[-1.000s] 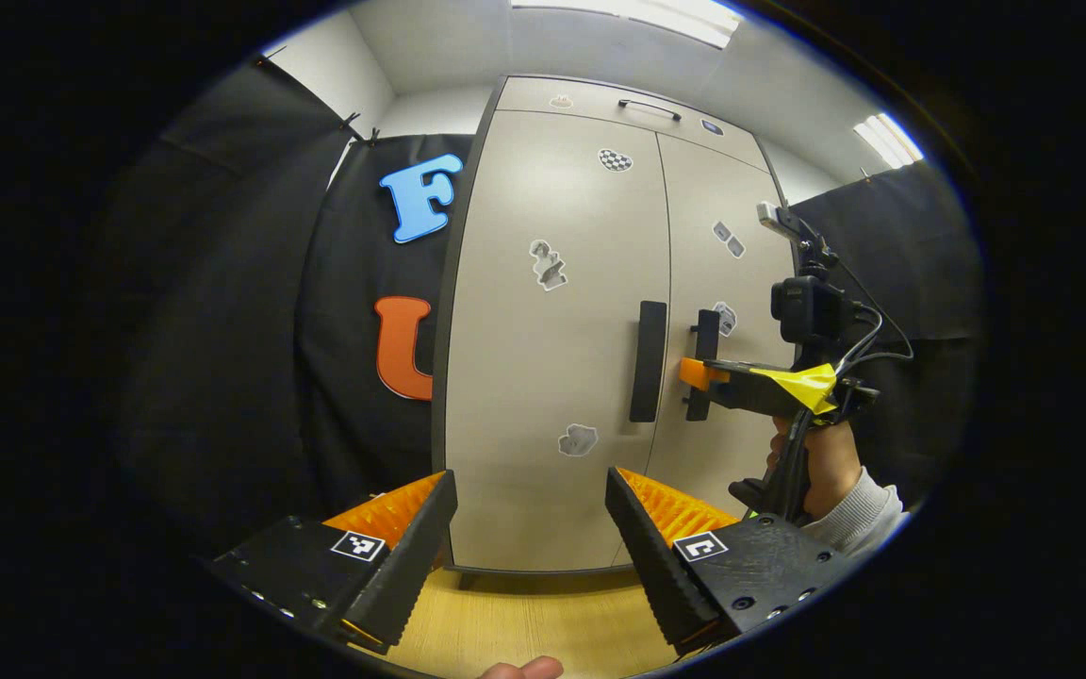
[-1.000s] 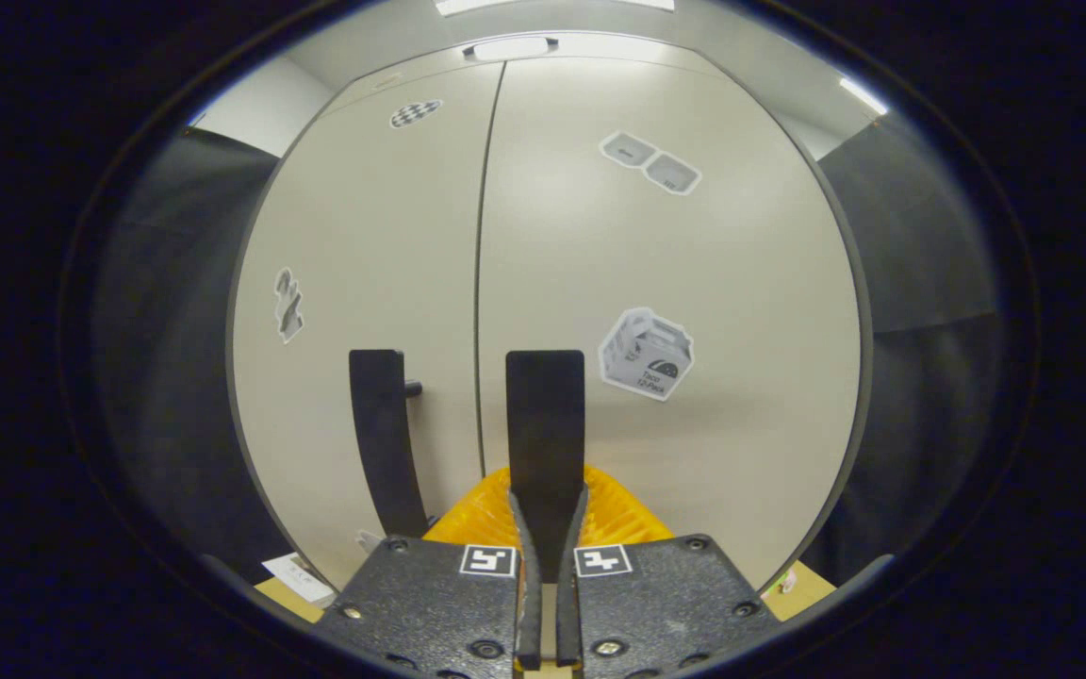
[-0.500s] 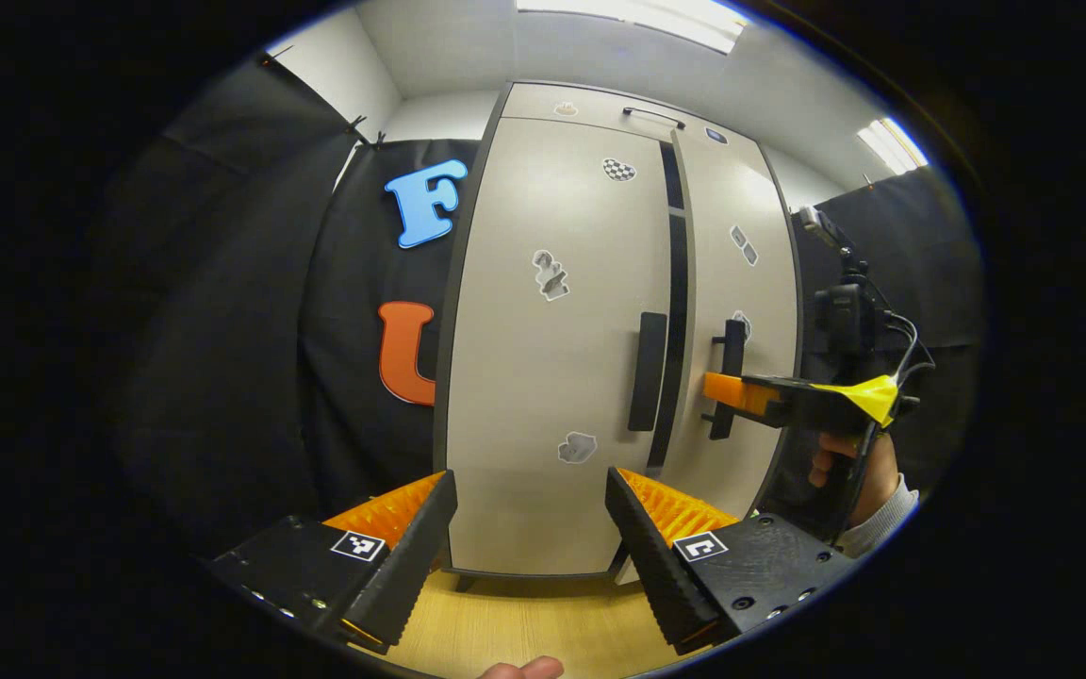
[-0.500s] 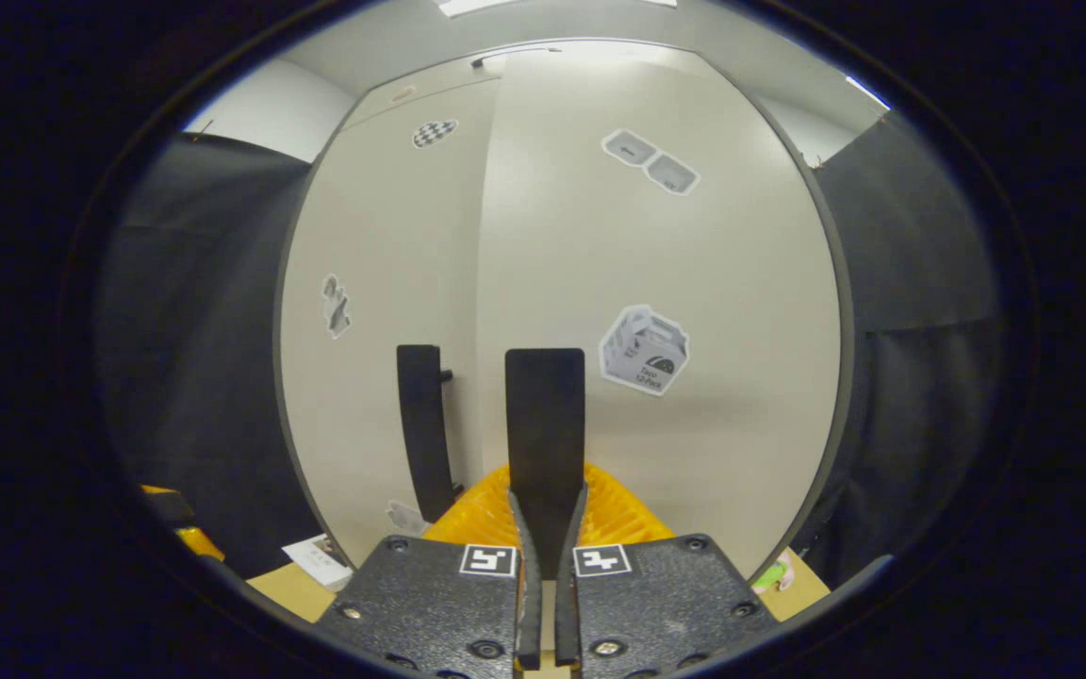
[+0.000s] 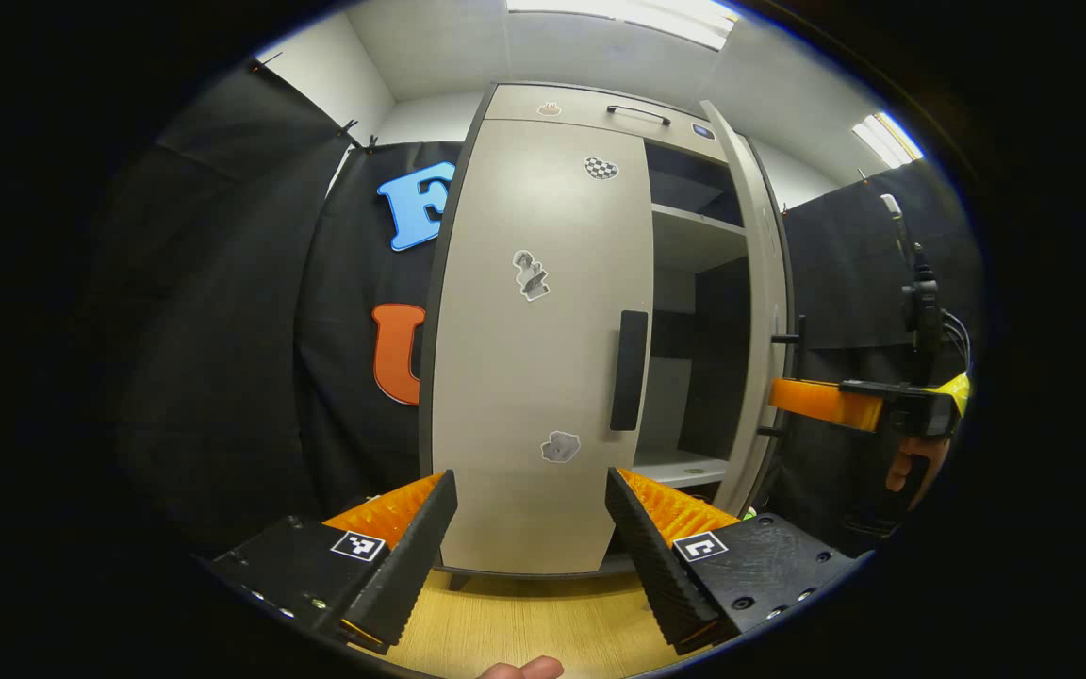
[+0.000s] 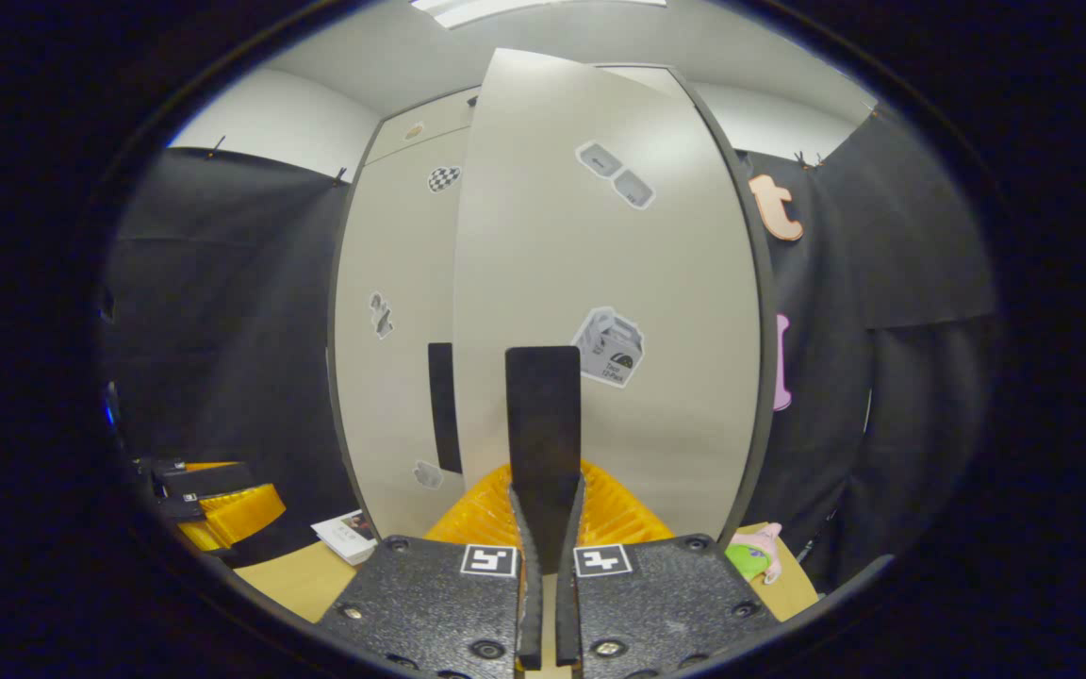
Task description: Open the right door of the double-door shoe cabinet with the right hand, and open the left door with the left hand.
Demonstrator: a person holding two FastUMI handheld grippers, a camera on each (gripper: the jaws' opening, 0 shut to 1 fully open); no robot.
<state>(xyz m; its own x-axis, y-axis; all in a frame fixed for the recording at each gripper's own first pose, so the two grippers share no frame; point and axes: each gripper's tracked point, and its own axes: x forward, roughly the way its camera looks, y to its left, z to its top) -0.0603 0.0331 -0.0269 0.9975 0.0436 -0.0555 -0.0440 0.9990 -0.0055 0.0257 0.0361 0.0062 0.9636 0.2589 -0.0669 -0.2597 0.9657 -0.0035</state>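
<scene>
The tall beige shoe cabinet stands straight ahead. In the left gripper view its left door [image 5: 534,358] is closed, with a black vertical handle [image 5: 629,370] at its inner edge. My left gripper [image 5: 532,528] is open low in front of that door, apart from it. The right door [image 5: 762,311] has swung out and shows edge-on. My right gripper [image 5: 779,394], held by a hand, sits at its handle [image 5: 796,377]. In the right gripper view the right gripper [image 6: 543,509] is shut on the right door's black handle [image 6: 543,424], with the right door [image 6: 618,283] close ahead.
Inside the open half are bare shelves [image 5: 694,236]. A top drawer with a thin handle [image 5: 637,113] sits above the doors. Black cloth walls stand on both sides. On the wooden floor [image 5: 524,622] lie a paper booklet [image 6: 347,536] and a green and pink toy [image 6: 752,556].
The right door has swung from closed to wide open, pulled by my right gripper, which moved out to the right. The left gripper has stayed open and nearly still.
</scene>
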